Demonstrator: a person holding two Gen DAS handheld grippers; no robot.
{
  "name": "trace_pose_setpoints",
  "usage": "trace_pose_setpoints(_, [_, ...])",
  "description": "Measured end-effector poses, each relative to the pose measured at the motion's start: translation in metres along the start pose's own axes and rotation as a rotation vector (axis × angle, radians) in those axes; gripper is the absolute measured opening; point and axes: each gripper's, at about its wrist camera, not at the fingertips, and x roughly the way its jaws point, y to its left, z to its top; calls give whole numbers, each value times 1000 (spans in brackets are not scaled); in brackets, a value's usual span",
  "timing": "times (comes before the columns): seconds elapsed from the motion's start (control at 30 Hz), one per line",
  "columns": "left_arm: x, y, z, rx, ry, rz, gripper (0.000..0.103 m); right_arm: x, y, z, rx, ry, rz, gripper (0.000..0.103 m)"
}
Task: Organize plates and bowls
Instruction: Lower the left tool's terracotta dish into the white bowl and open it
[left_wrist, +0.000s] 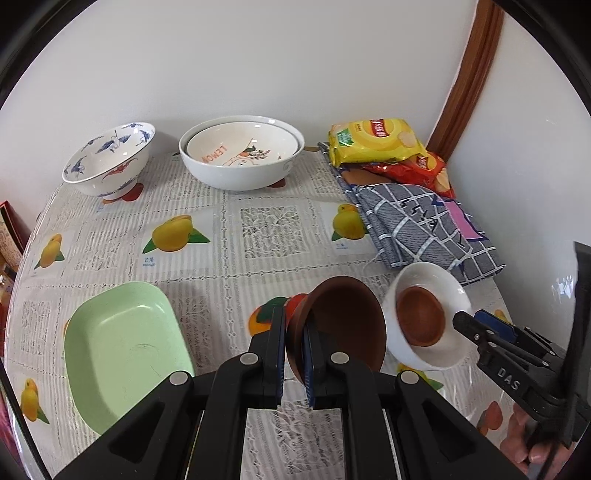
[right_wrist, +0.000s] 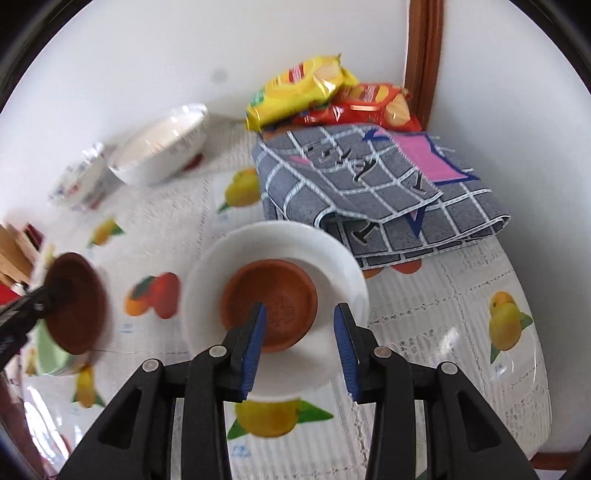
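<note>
The dark brown bowl (left_wrist: 343, 325) is up off the table, pinched by its rim in the left gripper (left_wrist: 295, 354). The two jaws are squeezed tight on the thin edge, and the bowl hangs tipped on its side, with its open face to the right. That grip is on the rim alone, so the bowl could swing or slip out if the hand jerks. I think that is the biggest danger here.

Just beside it sits the white bowl (right_wrist: 280, 258) on the table, with a small orange-brown bowl (right_wrist: 273, 306) resting inside it. The right gripper (right_wrist: 299, 343) hangs over them with its jaws apart, and nothing is pinched between them. One blue pad (right_wrist: 255, 343) shows in front of the small bowl and the other in front of the white rim. No earlier look is at hand, so I only say the jaws are apart now.

If the dark bowl is meant to go into that stack, it could bang the white rim on the way, because the two bowls are so close. The right gripper is close too, and the two tools could bump.

Farther off are the green dish (left_wrist: 122, 354), the big white bowl (left_wrist: 242, 155) with a lemon plate (left_wrist: 240, 147) inside, and the blue-painted bowl (left_wrist: 110, 158). A folded grey cloth (right_wrist: 373, 192) lies just behind the white bowl, so that bowl has little room to slide back. The table's plastic cover (left_wrist: 229, 254) looks shiny and may be slippery.
</note>
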Motion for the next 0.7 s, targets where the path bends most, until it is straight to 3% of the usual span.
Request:
trace_pose_setpoints(0.33, [-9, -50, -6, 47, -11, -38, 9, -60, -44, -18, 32, -117, 14, 38])
trace_pose_setpoints(0.7, [18, -92, -9, 74, 26, -65, 9, -68, -104, -45, 123, -122, -51, 38])
